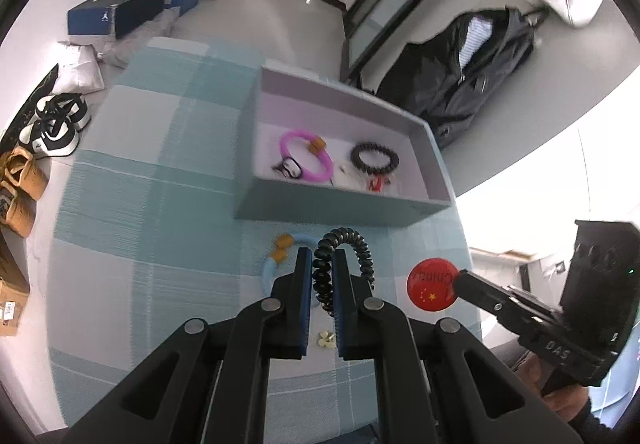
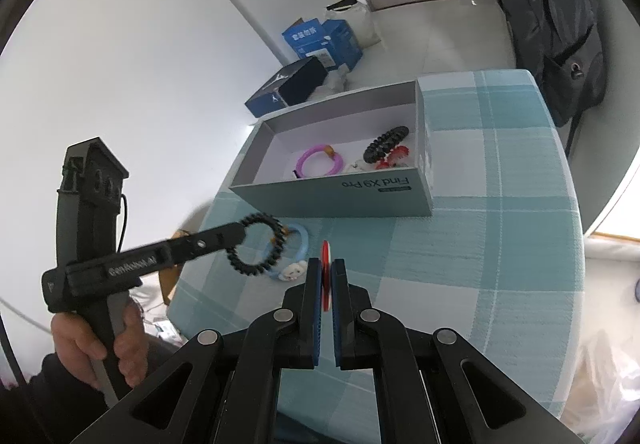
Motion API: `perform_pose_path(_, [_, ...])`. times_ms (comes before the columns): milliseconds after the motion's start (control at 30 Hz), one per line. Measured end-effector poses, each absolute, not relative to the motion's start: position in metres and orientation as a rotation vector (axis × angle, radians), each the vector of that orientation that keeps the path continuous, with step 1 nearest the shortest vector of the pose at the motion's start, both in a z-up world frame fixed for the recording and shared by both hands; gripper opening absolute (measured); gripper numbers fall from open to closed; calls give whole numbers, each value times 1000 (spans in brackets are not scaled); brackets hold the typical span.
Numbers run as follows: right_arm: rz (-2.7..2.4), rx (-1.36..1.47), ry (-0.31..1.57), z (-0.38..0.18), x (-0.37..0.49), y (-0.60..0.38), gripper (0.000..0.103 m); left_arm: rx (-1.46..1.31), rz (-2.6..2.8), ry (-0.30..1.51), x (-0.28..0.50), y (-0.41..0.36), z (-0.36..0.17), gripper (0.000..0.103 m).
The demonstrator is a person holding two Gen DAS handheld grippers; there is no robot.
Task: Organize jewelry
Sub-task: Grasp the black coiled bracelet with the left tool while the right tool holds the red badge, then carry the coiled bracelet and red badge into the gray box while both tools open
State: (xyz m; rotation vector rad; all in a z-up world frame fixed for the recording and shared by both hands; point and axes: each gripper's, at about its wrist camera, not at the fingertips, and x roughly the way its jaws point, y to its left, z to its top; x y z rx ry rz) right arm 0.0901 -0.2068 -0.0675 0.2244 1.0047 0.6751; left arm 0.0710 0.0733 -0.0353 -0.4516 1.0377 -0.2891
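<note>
From the left wrist, the left tongs (image 1: 321,264) are clamped on a black coiled bracelet (image 1: 344,256), lifted above the checked desk (image 1: 160,184) just in front of the grey box (image 1: 344,204). A blue bracelet (image 1: 276,260) lies beneath.

From the right wrist, the right tongs (image 2: 327,276) pinch a red badge (image 2: 327,268) edge-on. The box holds a pink ring (image 2: 318,162), black beads (image 2: 386,142) and, seemingly, small red trinkets.
</note>
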Motion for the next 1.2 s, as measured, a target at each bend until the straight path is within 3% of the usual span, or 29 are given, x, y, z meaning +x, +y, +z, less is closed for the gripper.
perform_pose_path(500, [703, 233, 1011, -66, 95, -192, 4, -539, -260, 971, 68, 107, -24, 5])
perform_pose_path(1200, [743, 305, 920, -9, 134, -187, 4, -565, -284, 913, 101, 103, 15, 5])
